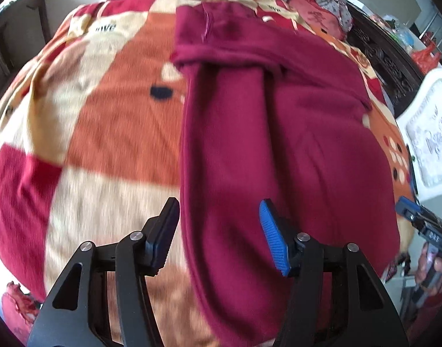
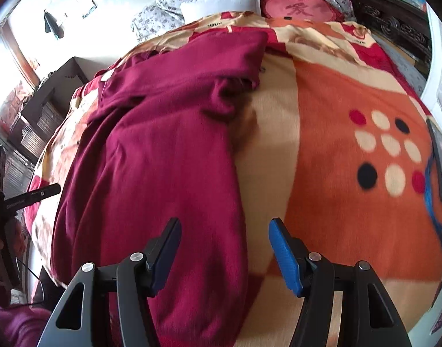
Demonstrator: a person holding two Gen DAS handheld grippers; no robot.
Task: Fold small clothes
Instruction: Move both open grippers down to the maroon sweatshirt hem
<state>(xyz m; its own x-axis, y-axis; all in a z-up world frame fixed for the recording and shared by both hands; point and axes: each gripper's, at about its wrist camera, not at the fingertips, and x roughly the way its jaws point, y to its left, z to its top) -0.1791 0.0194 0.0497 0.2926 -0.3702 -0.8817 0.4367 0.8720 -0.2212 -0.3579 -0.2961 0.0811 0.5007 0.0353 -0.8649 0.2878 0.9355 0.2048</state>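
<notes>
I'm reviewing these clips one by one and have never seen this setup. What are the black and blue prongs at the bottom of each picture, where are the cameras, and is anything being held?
There is no robot: a person holds a two-finger gripper in each hand, each carrying a wide-angle camera looking along its fingers. One picture comes from the left gripper, the other from the right gripper. Both are open and hold nothing. On the patterned blanket lies a dark red garment, partly folded lengthwise. The left gripper is over its left edge, the right one over its right edge. Pillows lie at the far end.
</notes>
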